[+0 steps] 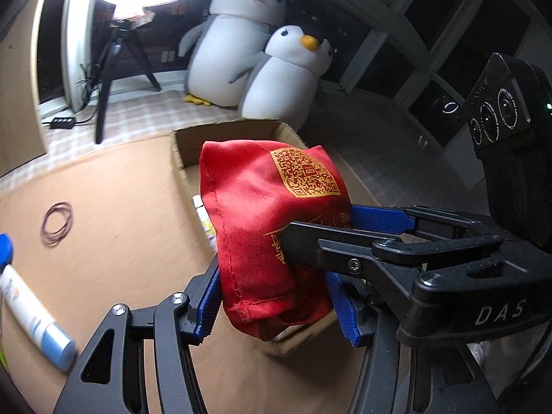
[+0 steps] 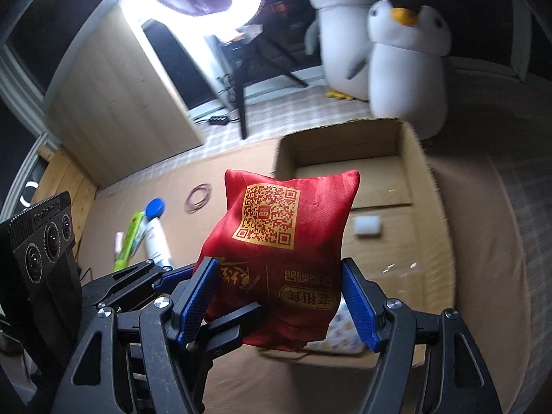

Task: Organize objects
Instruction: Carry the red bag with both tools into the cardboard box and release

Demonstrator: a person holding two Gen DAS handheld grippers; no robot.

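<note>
Both grippers clamp one stuffed red fabric pouch with a gold QR code point(image 2: 279, 255), held above the open cardboard box point(image 2: 427, 186) at 1 o'clock. The left gripper point(image 1: 276, 296) and right gripper point(image 2: 279, 300) should probably lower together, releasing only once inside.

The pouch point(image 2: 281, 258) is red satin with a gold QR square and gold lettering. At its four and eight o'clock, gripper pads point(image 2: 200, 300) are blue on black frames. The box point(image 2: 431, 207) at two o'clock is plain brown. The penguins point(image 2: 407, 65) at one o'clock are white and grey with orange beaks.
</note>
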